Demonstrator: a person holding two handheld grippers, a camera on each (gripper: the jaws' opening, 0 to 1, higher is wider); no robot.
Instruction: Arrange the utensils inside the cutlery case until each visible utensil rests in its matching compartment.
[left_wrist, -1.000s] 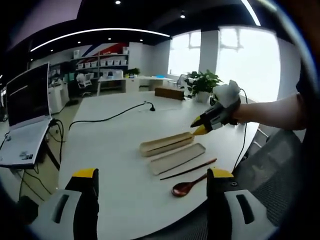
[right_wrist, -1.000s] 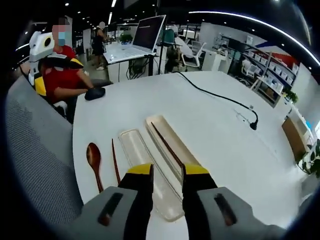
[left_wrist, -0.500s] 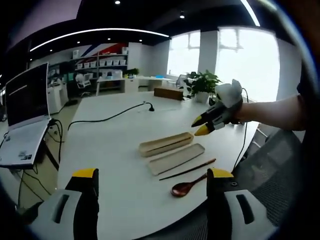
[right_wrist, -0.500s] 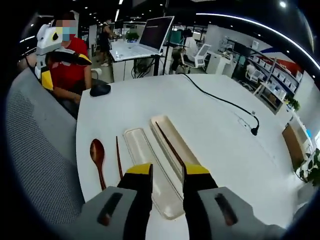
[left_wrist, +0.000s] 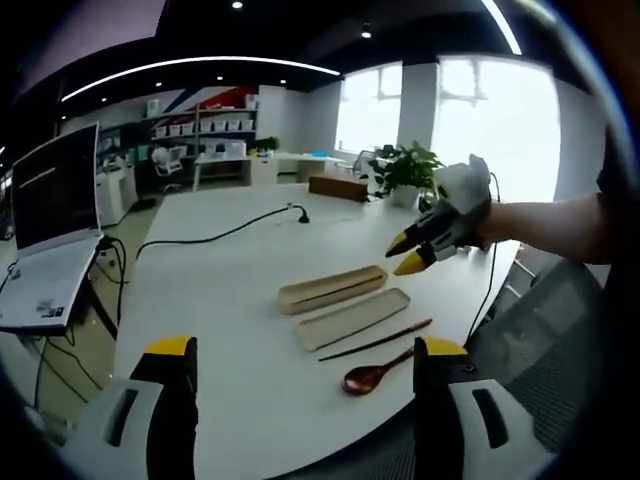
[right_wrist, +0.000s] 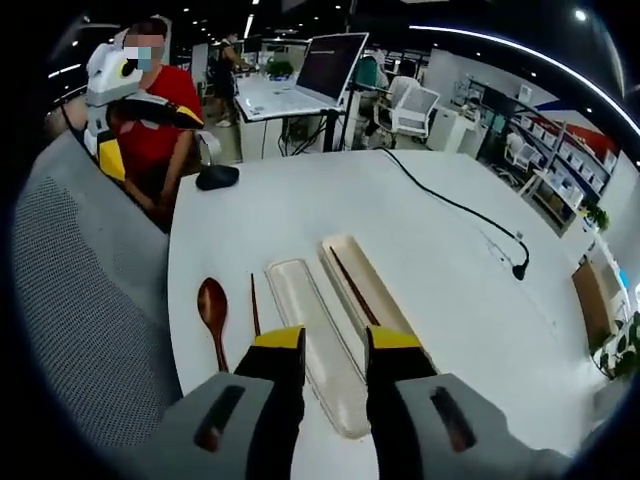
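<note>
Case (right_wrist: 368, 292), lid (right_wrist: 315, 341), chopstick (right_wrist: 254, 306), spoon (right_wrist: 214, 309) parallel on table (right_wrist: 450, 270); right gripper (right_wrist: 334, 345) above, jaws slightly apart, empty; left gripper (left_wrist: 305, 352) wide, empty

Open-plan office, seen from beside a long white meeting table (left_wrist: 230, 300).

A laptop (left_wrist: 50, 240) is sitting open on a neighbouring desk, a black cable (right_wrist: 450, 205) is trailing across the table, mesh office chairs (right_wrist: 70, 300) are standing around it, shelving (left_wrist: 200, 125) is lining the far wall, potted plants (left_wrist: 405, 170) are catching the window light, and strip lights (left_wrist: 200, 65) are glowing overhead.
</note>
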